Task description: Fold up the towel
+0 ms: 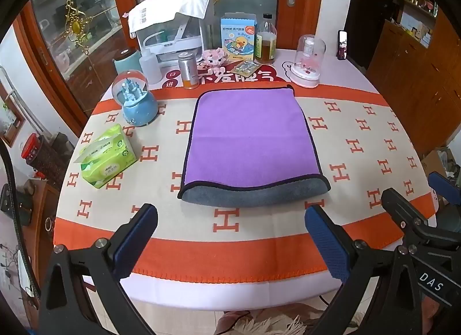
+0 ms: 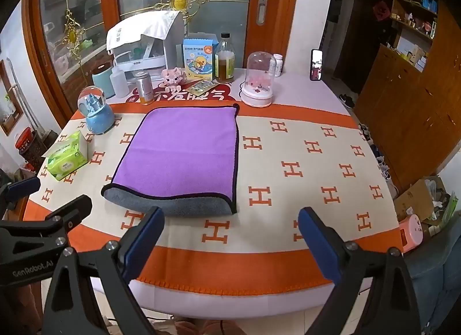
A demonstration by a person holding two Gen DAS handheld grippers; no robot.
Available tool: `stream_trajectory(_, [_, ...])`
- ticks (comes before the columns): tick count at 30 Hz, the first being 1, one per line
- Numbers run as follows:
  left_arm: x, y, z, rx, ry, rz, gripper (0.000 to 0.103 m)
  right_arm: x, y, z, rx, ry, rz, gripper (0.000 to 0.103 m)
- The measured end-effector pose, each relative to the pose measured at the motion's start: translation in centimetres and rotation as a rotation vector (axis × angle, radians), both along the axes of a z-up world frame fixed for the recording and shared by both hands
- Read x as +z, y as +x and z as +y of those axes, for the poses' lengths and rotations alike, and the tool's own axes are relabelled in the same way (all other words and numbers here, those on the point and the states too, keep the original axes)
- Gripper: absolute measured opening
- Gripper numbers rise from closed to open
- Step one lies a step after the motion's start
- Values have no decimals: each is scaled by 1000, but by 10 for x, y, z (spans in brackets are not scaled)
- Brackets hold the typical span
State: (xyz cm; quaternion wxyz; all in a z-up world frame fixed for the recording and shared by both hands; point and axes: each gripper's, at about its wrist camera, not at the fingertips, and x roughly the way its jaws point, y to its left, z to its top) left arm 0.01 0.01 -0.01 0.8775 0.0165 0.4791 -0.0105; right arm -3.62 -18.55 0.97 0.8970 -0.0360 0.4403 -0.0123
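towel (image 1: 250,144) lies flat mid-table on the cloth (image 1: 360,144), folded over once: purple side up, grey underside showing as a strip along the near edge, black trim around. its far edge sits on the cloth's far orange band. left gripper (image 1: 230,245) jaws spread wide, nothing between them, hovering over the near orange band, apart from the towel. right gripper (image 2: 230,244) likewise spread, holding nothing, over the near edge, towel's near right corner just past its left finger. each gripper shows at the edge of the other's view. left of the towel: tissue pack (image 1: 108,156) near, snow globe (image 1: 135,103) further back. far side, behind the towel: can (image 1: 188,69), duck box (image 1: 238,39), bottle (image 1: 266,41), glass dome (image 1: 308,61), phone (image 1: 342,45) propped upright at far right. none of them touch the towel.
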Motion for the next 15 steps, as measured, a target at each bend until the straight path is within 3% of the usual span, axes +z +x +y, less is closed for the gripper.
stream_trajectory(15, [0,0,1,-1,-3,2,102,4,2,-1,0,-13,-6,95])
